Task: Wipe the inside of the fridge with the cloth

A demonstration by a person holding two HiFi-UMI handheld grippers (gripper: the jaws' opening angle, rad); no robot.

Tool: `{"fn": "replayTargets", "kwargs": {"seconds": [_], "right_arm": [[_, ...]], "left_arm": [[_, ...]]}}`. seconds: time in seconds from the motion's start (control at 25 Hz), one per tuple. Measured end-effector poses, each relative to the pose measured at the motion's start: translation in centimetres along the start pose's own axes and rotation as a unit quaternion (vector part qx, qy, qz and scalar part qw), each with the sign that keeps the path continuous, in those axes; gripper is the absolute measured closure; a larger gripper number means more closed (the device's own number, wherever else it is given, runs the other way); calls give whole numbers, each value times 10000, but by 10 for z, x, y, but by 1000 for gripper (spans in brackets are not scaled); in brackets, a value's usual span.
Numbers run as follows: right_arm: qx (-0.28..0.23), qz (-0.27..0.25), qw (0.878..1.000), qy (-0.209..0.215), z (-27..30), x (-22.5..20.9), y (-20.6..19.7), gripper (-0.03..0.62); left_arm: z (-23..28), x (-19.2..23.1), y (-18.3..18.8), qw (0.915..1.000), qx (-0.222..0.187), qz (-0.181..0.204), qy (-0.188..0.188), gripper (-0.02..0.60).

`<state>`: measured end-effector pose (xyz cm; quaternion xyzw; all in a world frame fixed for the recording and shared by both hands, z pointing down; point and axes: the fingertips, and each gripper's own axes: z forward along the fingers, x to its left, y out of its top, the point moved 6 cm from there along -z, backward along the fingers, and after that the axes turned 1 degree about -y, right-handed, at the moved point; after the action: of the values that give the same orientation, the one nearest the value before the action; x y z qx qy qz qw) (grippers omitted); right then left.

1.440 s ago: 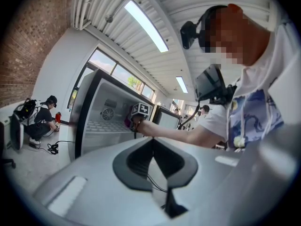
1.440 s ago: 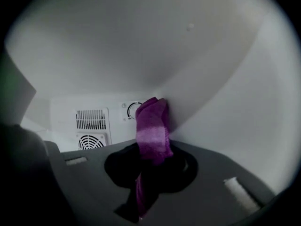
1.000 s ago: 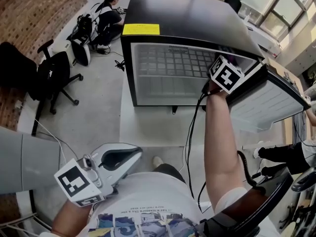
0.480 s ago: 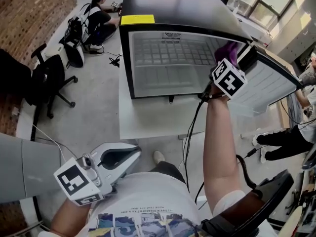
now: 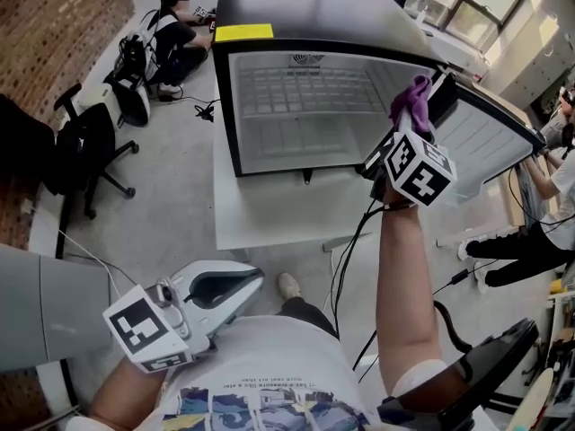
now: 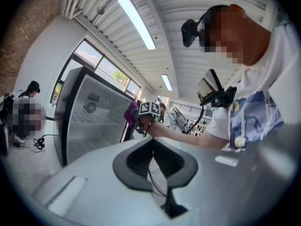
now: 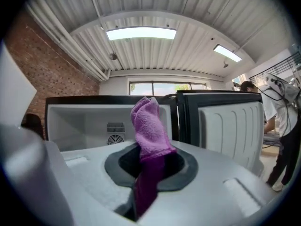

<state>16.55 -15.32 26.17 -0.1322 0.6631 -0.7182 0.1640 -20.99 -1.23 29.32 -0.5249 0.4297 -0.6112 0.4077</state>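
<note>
Right hand-held gripper (image 5: 410, 129), arm outstretched, clamps the cloth (image 5: 411, 100); left hand-held gripper (image 5: 257, 282) sits closed near torso.

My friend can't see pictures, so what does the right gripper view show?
A purple cloth sticks up, pinched in the right claw. Behind it stands an open white fridge, its door swung out to the right, under a ribbed ceiling with strip lights.

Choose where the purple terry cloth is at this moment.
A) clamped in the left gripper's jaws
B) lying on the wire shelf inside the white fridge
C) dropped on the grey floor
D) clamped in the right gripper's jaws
D: the right gripper view shows the purple terry cloth pinched between the jaws of the right gripper and sticking up from them, while the left gripper has its jaws together on nothing.
</note>
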Motion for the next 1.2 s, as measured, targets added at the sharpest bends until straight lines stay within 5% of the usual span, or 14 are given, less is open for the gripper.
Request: {"fn": "replayTargets", "kwargs": {"seconds": [0.32, 0.8, 1.2], "right_arm": [[137, -526, 9930, 1045, 36, 30, -9, 542], [380, -1535, 9812, 1106, 149, 56, -18, 542], [1328, -1692, 9686, 1248, 189, 71, -44, 542]], "left_arm": [[15, 3, 1, 10000, -14, -15, 70, 574], [35, 26, 12, 9972, -182, -9, 728, 574], [48, 42, 17, 9933, -282, -96, 1116, 574]]}}
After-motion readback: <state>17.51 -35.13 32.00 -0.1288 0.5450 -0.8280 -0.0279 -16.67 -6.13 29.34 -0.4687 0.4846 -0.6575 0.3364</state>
